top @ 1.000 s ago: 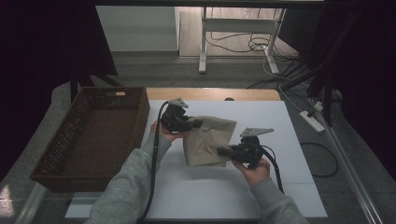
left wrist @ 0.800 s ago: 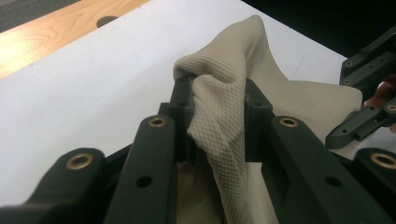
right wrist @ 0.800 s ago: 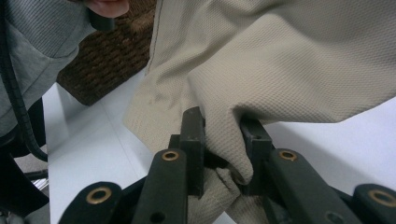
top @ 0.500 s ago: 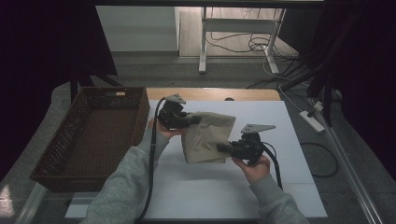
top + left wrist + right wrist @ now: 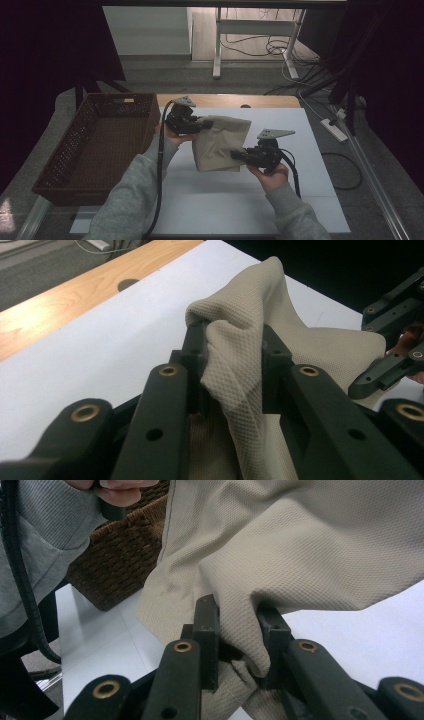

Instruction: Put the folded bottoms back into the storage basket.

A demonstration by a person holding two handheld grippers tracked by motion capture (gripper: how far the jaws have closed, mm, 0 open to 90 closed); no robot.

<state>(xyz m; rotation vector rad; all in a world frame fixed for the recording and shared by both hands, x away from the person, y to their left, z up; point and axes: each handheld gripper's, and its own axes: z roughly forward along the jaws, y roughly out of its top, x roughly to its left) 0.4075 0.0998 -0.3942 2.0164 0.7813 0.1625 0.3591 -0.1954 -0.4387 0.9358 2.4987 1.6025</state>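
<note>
A beige knit cloth (image 5: pixel 220 142) hangs folded between both grippers, just above the white table top (image 5: pixel 235 205). My left gripper (image 5: pixel 206 122) is shut on the cloth's far left corner; in the left gripper view the fabric (image 5: pixel 235 360) is bunched between the black jaws. My right gripper (image 5: pixel 236 155) is shut on the cloth's near right edge, and the right gripper view has the fabric (image 5: pixel 240 615) pinched between its jaws, with the rest of the cloth spread above them.
A brown wicker basket (image 5: pixel 75 165) stands at the left of the white board, next to the left forearm. A wooden strip (image 5: pixel 235 101) runs along the table's far edge. Cables and a power strip (image 5: pixel 334 129) lie on the floor to the right.
The left gripper has risen a little with its corner of the cloth, lifting the fabric. The right gripper has stayed about where it was.
</note>
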